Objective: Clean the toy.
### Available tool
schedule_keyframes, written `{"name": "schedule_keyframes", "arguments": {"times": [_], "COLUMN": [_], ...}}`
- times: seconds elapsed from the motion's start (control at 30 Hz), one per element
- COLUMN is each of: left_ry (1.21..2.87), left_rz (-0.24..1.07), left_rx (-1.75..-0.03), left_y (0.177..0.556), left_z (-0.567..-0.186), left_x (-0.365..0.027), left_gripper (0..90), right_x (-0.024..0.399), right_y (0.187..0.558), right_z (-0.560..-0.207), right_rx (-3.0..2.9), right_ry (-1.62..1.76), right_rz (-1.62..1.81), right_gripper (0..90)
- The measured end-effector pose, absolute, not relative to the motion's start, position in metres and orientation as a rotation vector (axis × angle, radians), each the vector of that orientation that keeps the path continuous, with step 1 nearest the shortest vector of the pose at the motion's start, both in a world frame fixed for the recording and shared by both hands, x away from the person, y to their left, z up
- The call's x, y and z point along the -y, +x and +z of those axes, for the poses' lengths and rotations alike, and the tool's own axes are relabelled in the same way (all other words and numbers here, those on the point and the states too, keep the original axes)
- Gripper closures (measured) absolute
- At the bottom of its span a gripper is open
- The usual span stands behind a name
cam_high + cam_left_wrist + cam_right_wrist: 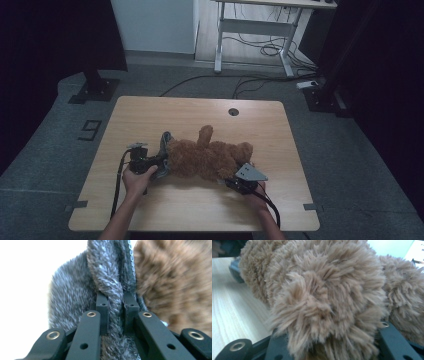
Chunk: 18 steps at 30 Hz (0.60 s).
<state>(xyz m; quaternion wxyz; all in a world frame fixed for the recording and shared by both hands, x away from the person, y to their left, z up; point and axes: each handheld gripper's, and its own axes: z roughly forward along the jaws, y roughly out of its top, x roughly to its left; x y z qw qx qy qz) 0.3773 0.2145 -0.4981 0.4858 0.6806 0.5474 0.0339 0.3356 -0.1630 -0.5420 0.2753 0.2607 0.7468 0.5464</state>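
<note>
A brown teddy bear (207,157) lies on its side across the middle of the wooden table (150,115). A piece of grey furry fabric (164,144) sits at the bear's left end. My left gripper (161,162) is shut on a fold of this grey fabric (110,277), which is pinched between its jaws (116,302), with the bear's brown fur (175,277) just to the right. My right gripper (227,181) is at the bear's lower right, shut on a plush limb (324,290) that bulges over its black fingers (394,342).
A round cable hole (233,111) sits near the table's far edge. Beyond the table are a white desk frame (260,30), loose cables (250,80) on the floor, and a dark stand base (95,90) at the left. Bare tabletop lies in front of the bear.
</note>
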Motion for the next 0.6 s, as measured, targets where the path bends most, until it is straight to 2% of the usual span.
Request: {"name": "schedule_keyframes", "arguments": {"times": [0.17,0.37,0.47,0.6], "left_ry": [1.646,1.693,1.748,1.812], "left_rz": [0.160,0.212,0.195,0.155], "left_rx": [-1.231,-1.115,-1.128,-1.164], "left_y": [0.373,0.379,0.392,0.404], "left_z": [-0.453,-0.414,-0.417,-0.439], "left_x": [-0.208,-0.173,-0.152,-0.132], "left_gripper": [77.9,77.6,77.5,77.4], "right_x": [0.164,0.165,0.166,0.167], "right_y": [0.336,0.338,0.339,0.340], "right_z": [-0.541,-0.542,-0.542,-0.543], "right_rx": [-2.026,-2.033,-2.038,-2.039], "right_ry": [0.713,0.728,0.732,0.727], "right_rz": [1.471,1.489,1.498,1.511], "right_gripper": [55.3,54.9,54.8,54.4]}}
